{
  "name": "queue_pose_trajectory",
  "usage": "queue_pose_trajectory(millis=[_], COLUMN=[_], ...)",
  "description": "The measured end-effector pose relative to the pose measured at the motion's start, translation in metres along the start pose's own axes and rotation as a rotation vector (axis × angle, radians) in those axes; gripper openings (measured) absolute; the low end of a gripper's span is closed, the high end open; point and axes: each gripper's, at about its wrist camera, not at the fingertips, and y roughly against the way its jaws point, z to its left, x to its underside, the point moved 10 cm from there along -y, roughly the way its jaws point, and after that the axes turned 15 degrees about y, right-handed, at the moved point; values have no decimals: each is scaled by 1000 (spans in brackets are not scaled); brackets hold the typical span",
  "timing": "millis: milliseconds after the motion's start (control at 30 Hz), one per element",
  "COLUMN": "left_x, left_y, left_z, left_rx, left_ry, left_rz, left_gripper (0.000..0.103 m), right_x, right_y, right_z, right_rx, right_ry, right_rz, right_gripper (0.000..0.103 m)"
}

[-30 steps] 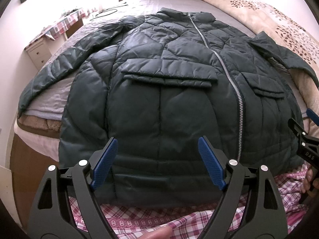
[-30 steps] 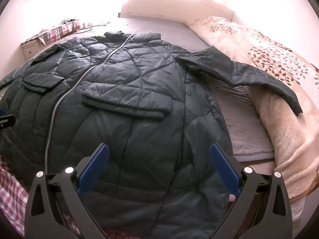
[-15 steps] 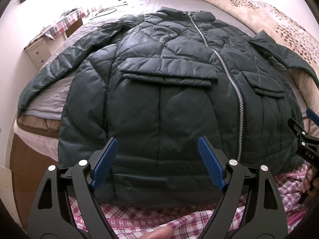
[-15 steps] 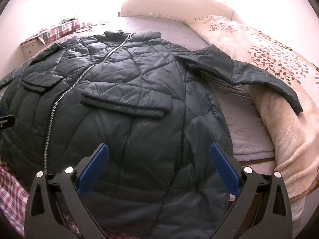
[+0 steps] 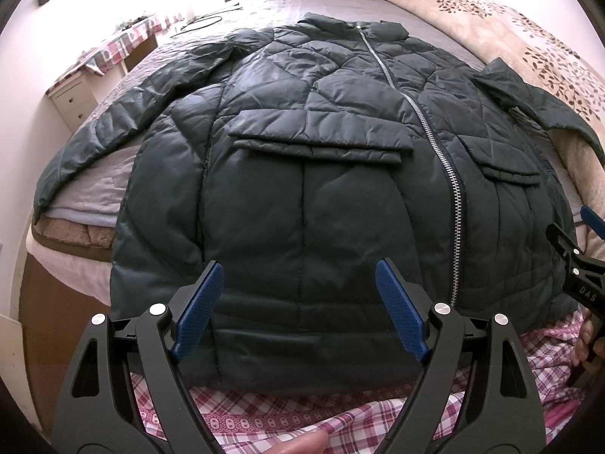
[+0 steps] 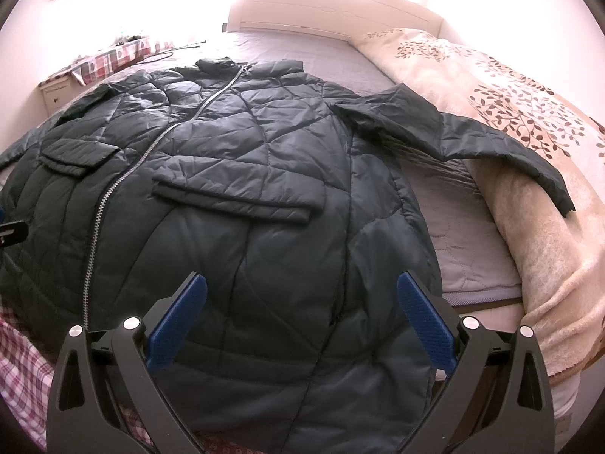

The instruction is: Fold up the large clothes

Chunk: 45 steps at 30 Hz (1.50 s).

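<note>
We see the jacket (image 5: 302, 196) spread flat and zipped ahead of both jaws, no fold made yet. Our left gripper (image 5: 298, 295) and right gripper (image 6: 302, 310) hover with jaws apart, holding nothing; sleeves and body remain to fold.

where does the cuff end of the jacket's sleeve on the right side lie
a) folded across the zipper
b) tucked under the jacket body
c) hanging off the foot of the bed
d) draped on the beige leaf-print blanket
d: in the right wrist view the sleeve stretches out from the jacket and its cuff lies on the beige leaf-print blanket, well clear of the zipper.
</note>
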Motion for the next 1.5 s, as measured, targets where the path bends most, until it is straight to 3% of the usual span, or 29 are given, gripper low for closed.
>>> queue_pose_trajectory(millis=[733, 1000, 1133, 1500], left_x=[3, 2, -5, -23], left_y=[-2, -2, 3, 2], left_z=[1, 1, -3, -27], left_rx=[0, -8, -12, 19], left_ry=[0, -7, -42, -100], left_rz=[4, -2, -25, -21], left_gripper=[82, 82, 82, 82], right_x=[1, -8, -17, -31], right_y=[0, 9, 10, 2], right_z=[-4, -27, -60, -230], right_rx=[4, 0, -10, 29], right_ry=[-9, -89, -173, -596], right_rz=[-3, -19, -18, -46], right_gripper=[97, 97, 97, 93])
